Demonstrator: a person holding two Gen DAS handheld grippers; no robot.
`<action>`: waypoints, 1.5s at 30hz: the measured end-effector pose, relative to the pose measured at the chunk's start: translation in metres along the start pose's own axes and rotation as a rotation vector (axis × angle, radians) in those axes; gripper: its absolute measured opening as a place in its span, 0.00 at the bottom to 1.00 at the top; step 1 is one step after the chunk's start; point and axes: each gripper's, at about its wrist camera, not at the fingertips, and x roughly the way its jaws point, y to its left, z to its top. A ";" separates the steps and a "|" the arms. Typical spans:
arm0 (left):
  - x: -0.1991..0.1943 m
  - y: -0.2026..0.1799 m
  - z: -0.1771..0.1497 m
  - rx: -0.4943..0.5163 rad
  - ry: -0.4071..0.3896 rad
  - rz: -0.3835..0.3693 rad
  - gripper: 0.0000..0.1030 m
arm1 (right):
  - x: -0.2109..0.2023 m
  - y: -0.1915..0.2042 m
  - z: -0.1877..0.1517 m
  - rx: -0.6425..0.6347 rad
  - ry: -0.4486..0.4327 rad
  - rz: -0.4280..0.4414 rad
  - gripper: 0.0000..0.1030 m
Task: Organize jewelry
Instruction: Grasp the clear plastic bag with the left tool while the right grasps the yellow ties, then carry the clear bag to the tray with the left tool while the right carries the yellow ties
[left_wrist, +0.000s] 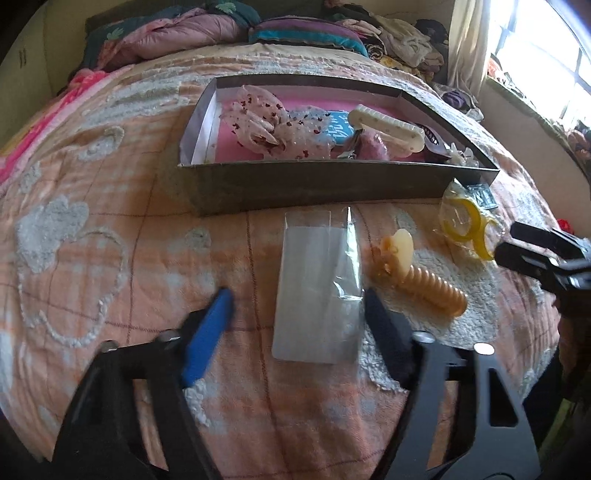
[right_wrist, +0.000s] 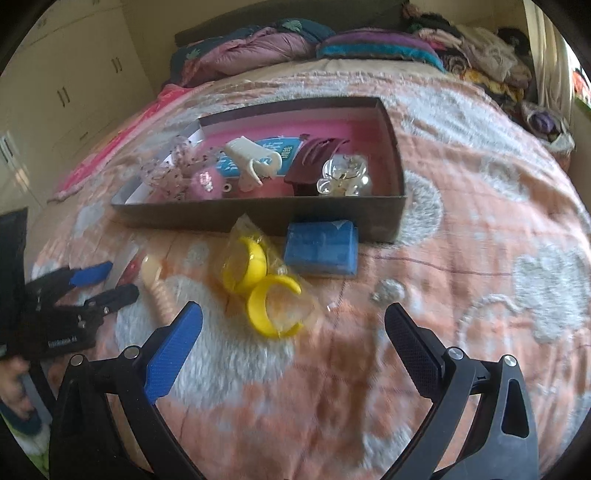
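Fluffy cloth bedspread (right_wrist: 443, 295), glossy plastic bangles (right_wrist: 258, 288)

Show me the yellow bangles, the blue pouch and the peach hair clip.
yellow bangles (right_wrist: 271, 312): right wrist view, front bangle's band.
blue pouch (right_wrist: 320, 249): right wrist view, top face.
peach hair clip (left_wrist: 432, 286): left wrist view, ribbed body.

A peach and white tufted bedspread (right_wrist: 461, 236) is covering the bed, with folded blankets (right_wrist: 258, 48) and clothes (right_wrist: 484, 55) lying piled by the cupboards (right_wrist: 66, 85).
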 end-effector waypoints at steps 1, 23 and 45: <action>-0.001 0.000 0.000 0.006 -0.002 -0.001 0.44 | 0.005 -0.001 0.001 0.016 0.006 0.012 0.82; -0.060 -0.039 0.031 0.048 -0.146 -0.122 0.30 | -0.091 -0.002 -0.014 0.062 -0.193 0.084 0.19; -0.106 -0.116 0.087 0.185 -0.302 -0.194 0.30 | -0.231 -0.042 -0.023 0.139 -0.480 -0.025 0.19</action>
